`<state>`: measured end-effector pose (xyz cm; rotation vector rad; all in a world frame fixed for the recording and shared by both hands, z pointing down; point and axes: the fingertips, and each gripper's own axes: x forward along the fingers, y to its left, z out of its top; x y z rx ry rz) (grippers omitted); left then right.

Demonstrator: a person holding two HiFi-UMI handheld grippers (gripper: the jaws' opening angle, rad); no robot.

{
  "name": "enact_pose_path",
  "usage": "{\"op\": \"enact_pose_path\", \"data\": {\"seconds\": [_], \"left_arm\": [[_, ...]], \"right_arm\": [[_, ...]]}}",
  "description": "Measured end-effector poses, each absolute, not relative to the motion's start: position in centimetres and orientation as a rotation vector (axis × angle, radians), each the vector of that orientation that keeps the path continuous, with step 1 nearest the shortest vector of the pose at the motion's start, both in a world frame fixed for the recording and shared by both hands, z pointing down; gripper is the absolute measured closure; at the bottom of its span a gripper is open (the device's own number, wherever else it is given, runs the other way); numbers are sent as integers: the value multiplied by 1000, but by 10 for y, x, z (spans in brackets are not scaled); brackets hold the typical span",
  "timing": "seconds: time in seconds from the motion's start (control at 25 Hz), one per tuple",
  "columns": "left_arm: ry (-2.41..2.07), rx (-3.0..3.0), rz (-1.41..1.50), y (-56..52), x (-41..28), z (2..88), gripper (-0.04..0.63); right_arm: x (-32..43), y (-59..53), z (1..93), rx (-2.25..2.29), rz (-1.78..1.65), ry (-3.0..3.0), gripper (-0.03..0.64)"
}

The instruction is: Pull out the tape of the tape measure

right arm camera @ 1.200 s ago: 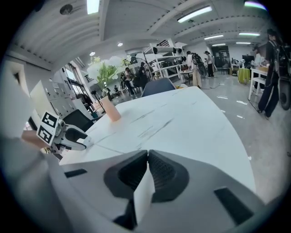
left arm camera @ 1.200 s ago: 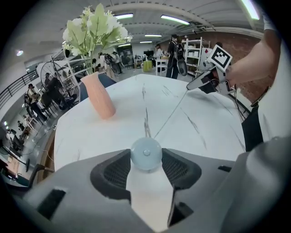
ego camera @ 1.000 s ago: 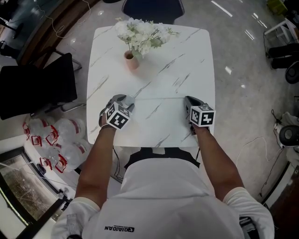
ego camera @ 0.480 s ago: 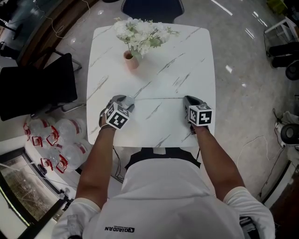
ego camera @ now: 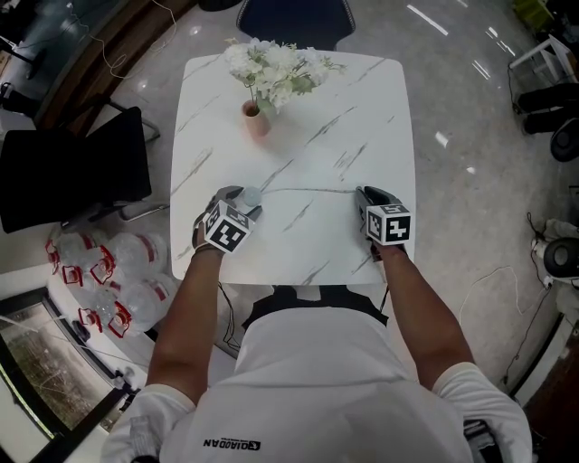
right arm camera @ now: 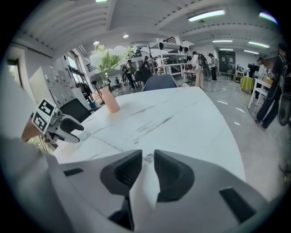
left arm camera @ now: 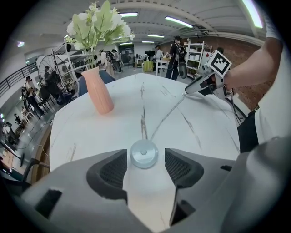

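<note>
The tape measure's small round pale case [left arm camera: 144, 154] lies flat on the white marble table [ego camera: 362, 99] between my left gripper's [left arm camera: 144, 160] pads, with a gap on each side. Those jaws have just been opening and are open. The thin tape [ego camera: 308, 190] runs across the table from the case [ego camera: 252, 195] to my right gripper [ego camera: 362, 192]. The tape's end ring [right arm camera: 148, 158] lies just in front of my right gripper's [right arm camera: 148, 160] tips. Its jaws have just been opening too, and the pads do not press on the tape.
A pink vase of white flowers [ego camera: 256, 118] stands at the table's far left. A black chair [ego camera: 72, 172] is left of the table, a dark blue one [ego camera: 294, 18] at its far end. Water bottles [ego camera: 109, 271] lie on the floor at the left.
Both grippers' jaws have widened while the hands stayed in place. The round case now shows free at the left gripper's tips, and the tape lies slightly slack.
</note>
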<state>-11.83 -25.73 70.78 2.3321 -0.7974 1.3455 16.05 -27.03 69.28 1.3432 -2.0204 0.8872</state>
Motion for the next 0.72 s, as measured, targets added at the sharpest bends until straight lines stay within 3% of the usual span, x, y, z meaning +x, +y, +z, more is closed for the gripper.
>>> {"op": "enact_pose_path", "data": {"seconds": [0.72], "left_arm": [[-1000,2468,988,-238,-112,580,345]], "right_arm": [[131,-248,573,1379,763,-2273,518]]}}
